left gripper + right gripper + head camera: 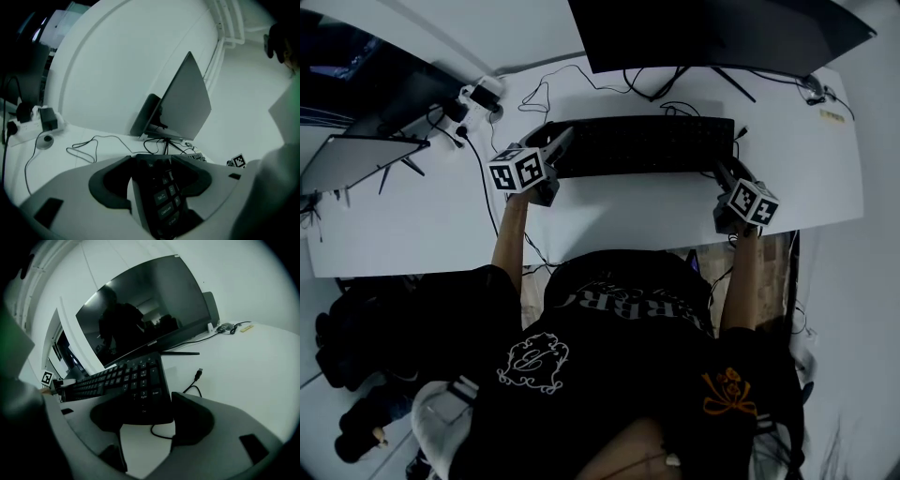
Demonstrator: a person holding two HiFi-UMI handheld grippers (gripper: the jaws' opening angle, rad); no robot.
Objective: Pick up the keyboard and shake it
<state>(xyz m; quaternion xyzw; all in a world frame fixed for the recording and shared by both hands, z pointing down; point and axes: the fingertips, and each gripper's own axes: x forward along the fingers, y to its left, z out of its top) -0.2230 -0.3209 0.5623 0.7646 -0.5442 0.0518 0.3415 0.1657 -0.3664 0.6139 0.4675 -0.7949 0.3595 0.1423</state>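
Observation:
A black keyboard (642, 145) lies across the white desk (628, 211) in front of the monitor. My left gripper (555, 150) is at its left end. In the left gripper view the Esc-to-Shift column of the keyboard (161, 197) stands between the wide jaws of the left gripper (150, 187), with a pale strip showing beside the left pad. My right gripper (727, 183) is at the right end. In the right gripper view the number-pad corner (145, 390) reaches in between the jaws of the right gripper (147, 427). The right pad (190, 420) stands close beside the keyboard's edge.
A large dark monitor (712, 33) stands behind the keyboard on thin legs. A power strip (473, 98) with plugs and loose cables (544, 89) lies at the back left, beside a tilted grey screen (356, 159). A USB cable end (199, 376) lies right of the keyboard.

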